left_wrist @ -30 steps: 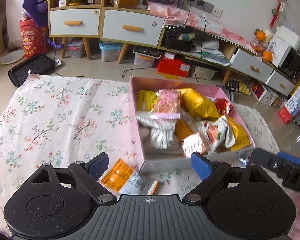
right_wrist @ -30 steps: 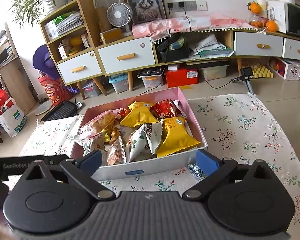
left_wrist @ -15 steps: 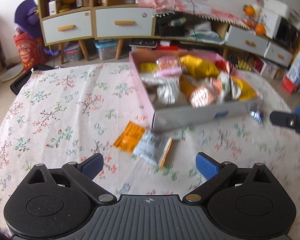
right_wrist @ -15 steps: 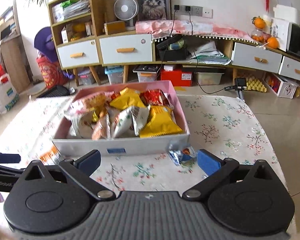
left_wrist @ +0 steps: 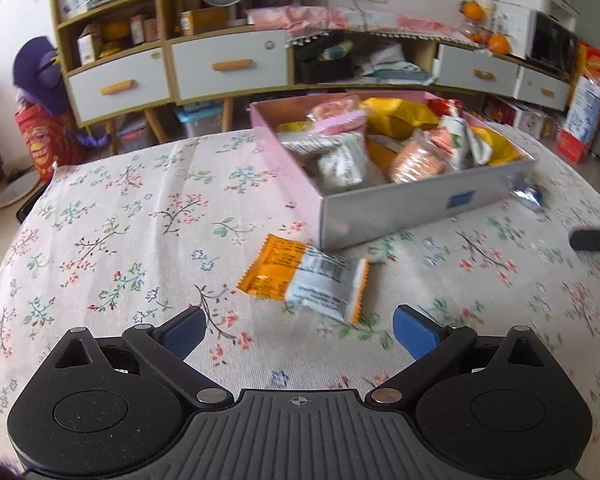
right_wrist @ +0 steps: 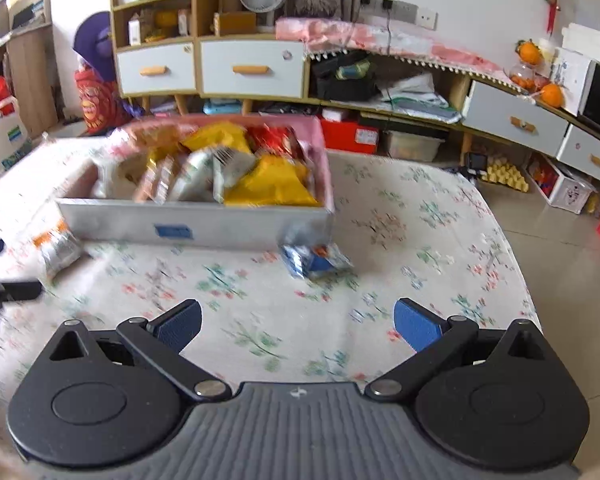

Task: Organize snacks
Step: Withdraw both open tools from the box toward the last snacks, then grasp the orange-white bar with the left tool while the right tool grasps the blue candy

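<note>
Left tongs [left_wrist: 296,330] wide apart, empty, orange pack [left_wrist: 306,278] at 12 o'clock. Right tongs [right_wrist: 298,322] apart, empty, blue pack [right_wrist: 314,260] at 12 o'clock, touching full box [right_wrist: 196,228].

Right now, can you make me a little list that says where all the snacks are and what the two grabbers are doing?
box: pink snack box on the flowered tablecloth, full of packets
loose snack one: orange and white packet on the cloth, near the box's corner
loose snack two: blue packet on the cloth, by the box's other front corner
left gripper: open, empty, facing the orange packet
right gripper: open, empty, facing the blue packet
</note>
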`<action>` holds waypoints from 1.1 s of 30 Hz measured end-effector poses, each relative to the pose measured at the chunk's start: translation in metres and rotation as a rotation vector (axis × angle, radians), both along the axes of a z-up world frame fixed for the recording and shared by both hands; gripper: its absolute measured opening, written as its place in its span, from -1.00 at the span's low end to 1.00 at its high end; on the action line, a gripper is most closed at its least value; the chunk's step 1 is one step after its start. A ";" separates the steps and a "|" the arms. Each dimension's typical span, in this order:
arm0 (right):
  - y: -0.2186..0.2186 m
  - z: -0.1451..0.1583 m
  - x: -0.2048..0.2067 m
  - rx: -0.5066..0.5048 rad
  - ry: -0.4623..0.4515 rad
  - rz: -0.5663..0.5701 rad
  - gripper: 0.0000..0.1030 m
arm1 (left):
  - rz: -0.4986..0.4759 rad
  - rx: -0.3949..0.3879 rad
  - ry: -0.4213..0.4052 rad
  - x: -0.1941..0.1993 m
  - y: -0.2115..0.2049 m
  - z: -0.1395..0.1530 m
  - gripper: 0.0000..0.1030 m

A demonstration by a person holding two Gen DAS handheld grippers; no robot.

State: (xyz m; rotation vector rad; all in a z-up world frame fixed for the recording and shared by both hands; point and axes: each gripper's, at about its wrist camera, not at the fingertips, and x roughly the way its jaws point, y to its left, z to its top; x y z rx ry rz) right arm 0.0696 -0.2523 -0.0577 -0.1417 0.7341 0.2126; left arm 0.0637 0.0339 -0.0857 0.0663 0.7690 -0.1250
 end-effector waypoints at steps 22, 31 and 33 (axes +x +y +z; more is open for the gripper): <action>-0.014 -0.027 0.043 0.055 0.021 -0.100 0.99 | 0.148 -0.055 0.034 0.045 -0.009 -0.011 0.95; -0.008 -0.028 0.053 0.064 -0.009 -0.111 0.97 | 0.049 -0.015 0.007 0.039 -0.006 -0.014 0.85; -0.006 -0.028 0.055 0.062 -0.013 -0.112 0.93 | 0.036 -0.016 0.003 0.038 -0.005 -0.013 0.75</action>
